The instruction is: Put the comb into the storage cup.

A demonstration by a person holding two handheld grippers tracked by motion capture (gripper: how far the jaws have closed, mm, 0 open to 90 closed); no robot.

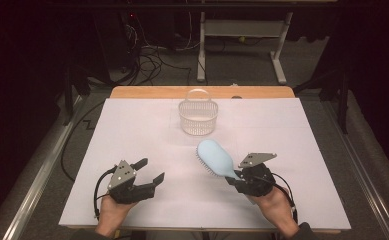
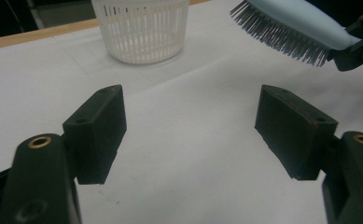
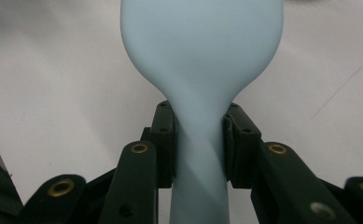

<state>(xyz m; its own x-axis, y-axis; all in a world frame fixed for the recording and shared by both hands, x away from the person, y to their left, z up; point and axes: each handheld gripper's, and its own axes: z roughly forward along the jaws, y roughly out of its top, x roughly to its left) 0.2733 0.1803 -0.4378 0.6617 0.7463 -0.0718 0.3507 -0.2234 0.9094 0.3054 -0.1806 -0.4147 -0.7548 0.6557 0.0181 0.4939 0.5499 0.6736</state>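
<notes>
A light blue hairbrush [image 1: 215,158] is held above the white table cover, its dark bristles [image 2: 282,35] facing down and left. My right gripper [image 1: 238,178] is shut on the brush's handle [image 3: 200,154], both jaws pressed against its neck. A white slatted plastic basket [image 1: 198,116] with a hoop handle stands at the table's far middle, beyond the brush. My left gripper [image 1: 151,172] hovers at the near left with its jaws wide apart and nothing between them; its view looks toward the basket [image 2: 139,28].
The white cover [image 1: 132,130] spans most of the wooden table [image 1: 147,92]. Behind the table are a desk frame [image 1: 242,35] and tangled cables [image 1: 152,60] on the floor. Metal rails run along both sides.
</notes>
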